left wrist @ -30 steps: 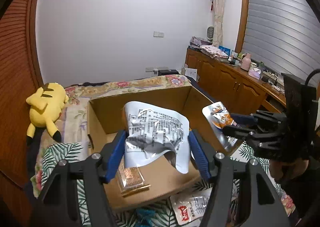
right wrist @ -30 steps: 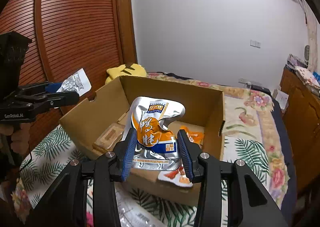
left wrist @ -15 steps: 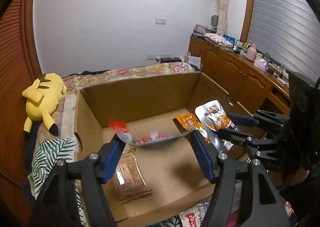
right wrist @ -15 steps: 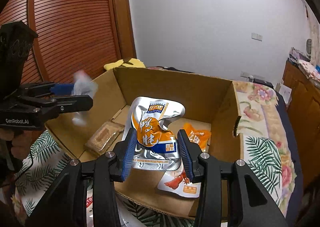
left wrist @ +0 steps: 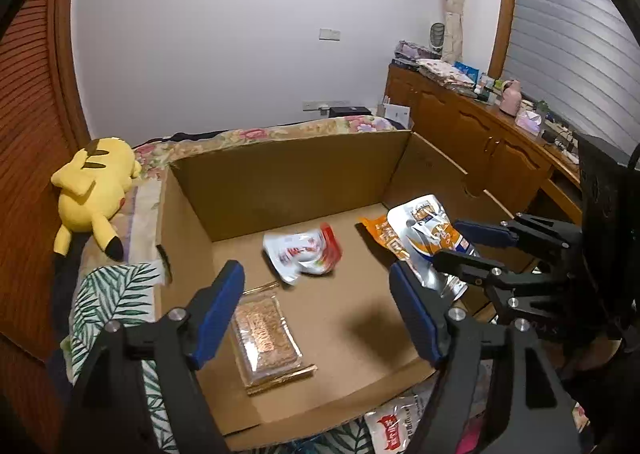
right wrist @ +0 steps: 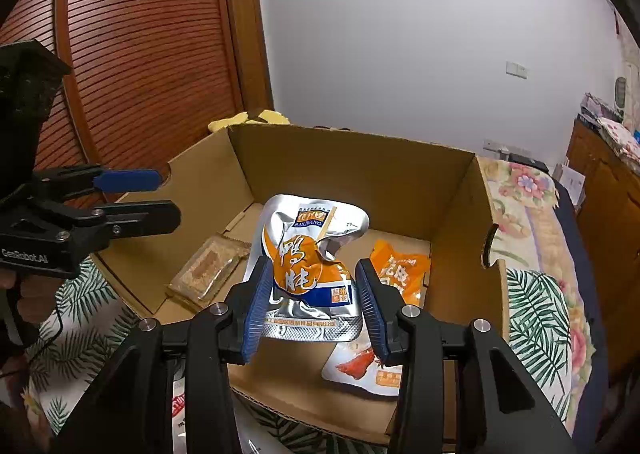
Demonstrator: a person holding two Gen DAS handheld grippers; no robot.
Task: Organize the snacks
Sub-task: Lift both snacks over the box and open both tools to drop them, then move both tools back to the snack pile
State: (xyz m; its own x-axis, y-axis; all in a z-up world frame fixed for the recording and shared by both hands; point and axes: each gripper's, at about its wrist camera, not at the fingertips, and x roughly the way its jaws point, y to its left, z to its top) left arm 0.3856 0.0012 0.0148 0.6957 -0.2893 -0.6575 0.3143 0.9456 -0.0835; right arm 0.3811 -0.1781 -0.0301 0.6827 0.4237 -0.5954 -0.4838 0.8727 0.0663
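Snacks: silver-and-orange pouch [right wrist: 310,266] clamped upright between the blue pads of the right tongs [right wrist: 316,302], over the near-right part of the cardboard box [right wrist: 352,170]. Left tongs [left wrist: 316,310] spread wide, gripping nothing, over the near-left part of the box. White-and-red pouch [left wrist: 302,254] lying crumpled on the box floor toward the middle, beyond the left tongs. Clear-wrapped brown bar [left wrist: 266,336] flat on the box floor by the near-left wall, just beside the left blue pad. Orange packet [right wrist: 400,268] on the box floor at the far right, behind the held pouch. White packet with a red picture [right wrist: 366,368] flat at the near-right edge, under the right tongs. More packets [left wrist: 394,424] outside the box, against its near wall, on the leaf-print bedding [left wrist: 112,294]. Yellow plush toy [left wrist: 94,192] on the bed, left of the box. Wooden cabinets [left wrist: 480,142] along the wall, well right of the box.
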